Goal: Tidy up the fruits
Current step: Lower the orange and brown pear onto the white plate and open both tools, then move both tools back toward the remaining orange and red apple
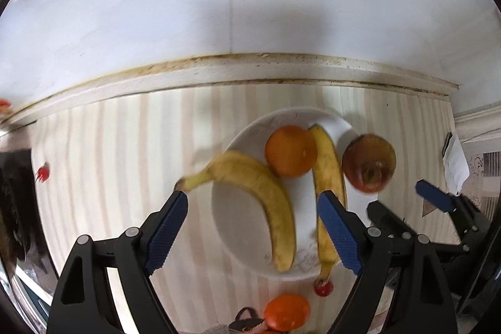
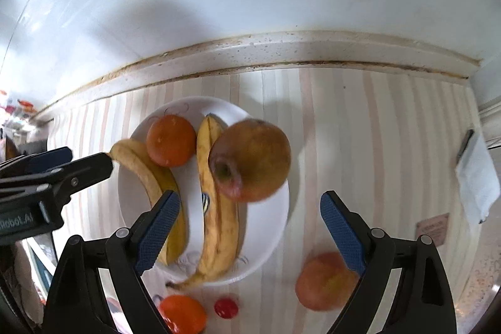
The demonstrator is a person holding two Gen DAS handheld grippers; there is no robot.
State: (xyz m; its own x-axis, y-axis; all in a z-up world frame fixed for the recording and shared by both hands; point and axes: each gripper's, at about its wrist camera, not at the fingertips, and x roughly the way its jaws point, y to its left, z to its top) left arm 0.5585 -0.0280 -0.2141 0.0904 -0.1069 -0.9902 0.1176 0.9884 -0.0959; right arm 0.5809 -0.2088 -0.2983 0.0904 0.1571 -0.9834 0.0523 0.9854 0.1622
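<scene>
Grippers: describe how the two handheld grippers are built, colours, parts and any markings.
Both match: the left gripper and the right gripper have matte black plastic linkage arms with silver rivet pivots and triangular cut-outs, and fingers faced with blue knurled pads. The right wrist view shows mirrored white lettering on the left gripper's body. No cables show.

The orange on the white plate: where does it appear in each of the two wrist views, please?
Left wrist view: the orange sits right of centre, at the far part of the white plate, between the two bananas.
Right wrist view: the orange sits left of centre, again at the far part of the plate.
Shared landmark: the straighter banana just to its right.
</scene>
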